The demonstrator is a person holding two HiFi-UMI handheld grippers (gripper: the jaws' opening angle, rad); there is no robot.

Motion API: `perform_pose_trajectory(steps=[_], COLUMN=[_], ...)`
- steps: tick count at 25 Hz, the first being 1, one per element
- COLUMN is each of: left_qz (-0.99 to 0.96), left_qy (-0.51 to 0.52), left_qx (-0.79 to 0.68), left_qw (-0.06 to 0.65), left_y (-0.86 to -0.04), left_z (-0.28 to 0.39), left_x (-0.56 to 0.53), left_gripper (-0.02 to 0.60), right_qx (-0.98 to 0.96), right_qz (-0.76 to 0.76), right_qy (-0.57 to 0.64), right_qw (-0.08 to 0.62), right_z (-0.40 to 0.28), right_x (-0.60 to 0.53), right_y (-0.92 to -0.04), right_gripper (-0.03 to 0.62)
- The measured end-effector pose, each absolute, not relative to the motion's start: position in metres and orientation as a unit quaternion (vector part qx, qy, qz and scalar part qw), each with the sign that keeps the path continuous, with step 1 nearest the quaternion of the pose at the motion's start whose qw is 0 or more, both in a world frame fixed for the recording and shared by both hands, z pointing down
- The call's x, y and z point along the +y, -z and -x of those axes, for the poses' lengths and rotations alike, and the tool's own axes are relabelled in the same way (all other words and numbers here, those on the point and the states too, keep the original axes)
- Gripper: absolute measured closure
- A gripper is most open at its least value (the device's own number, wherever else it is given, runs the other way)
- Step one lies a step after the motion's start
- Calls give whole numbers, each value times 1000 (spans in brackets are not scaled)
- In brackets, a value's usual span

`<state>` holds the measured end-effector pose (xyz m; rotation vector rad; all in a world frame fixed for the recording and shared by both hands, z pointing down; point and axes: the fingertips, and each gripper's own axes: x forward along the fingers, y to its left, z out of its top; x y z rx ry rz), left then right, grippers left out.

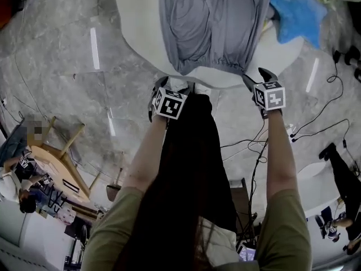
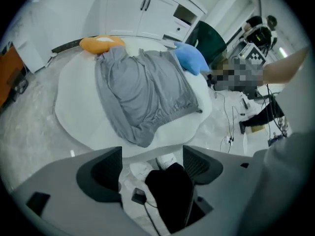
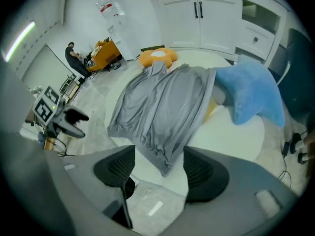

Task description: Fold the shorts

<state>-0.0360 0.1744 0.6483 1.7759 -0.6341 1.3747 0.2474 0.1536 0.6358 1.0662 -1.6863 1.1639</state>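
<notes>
Left gripper [image 1: 172,89]: jaws wide apart and empty. Its own view alone shows the person's white shoe [image 2: 167,160] on the floor beneath the gap. Right gripper [image 1: 258,78]: jaws also spread, gripping nothing. The waistband corner of the shorts shows beyond its gap, untouched. From the head view, both grippers hang at the near rim of the white table [image 1: 141,21]. The grey shorts [image 1: 211,27] lie spread on it, waistband toward the person. A blue pillow [image 1: 296,13] sits beside them on the right. An orange cushion [image 2: 101,43] at the far edge and the white cabinets [image 2: 147,14] behind show properly only in the gripper views.
</notes>
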Motion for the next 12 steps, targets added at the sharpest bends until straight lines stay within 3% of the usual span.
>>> perform_pose_trajectory(steps=[5, 12], left_qz=[-701, -724], left_qy=[-495, -466], left_qx=[-251, -246], left_qw=[449, 446], left_y=[-609, -598], left_z=[-26, -113], left_x=[204, 217], left_gripper=[212, 212], right_qx=[-656, -633], right_qz=[-471, -545], right_qy=[-466, -458], right_qw=[362, 303], right_z=[-275, -344], right_x=[80, -41], right_y=[-599, -583], right_gripper=[296, 298])
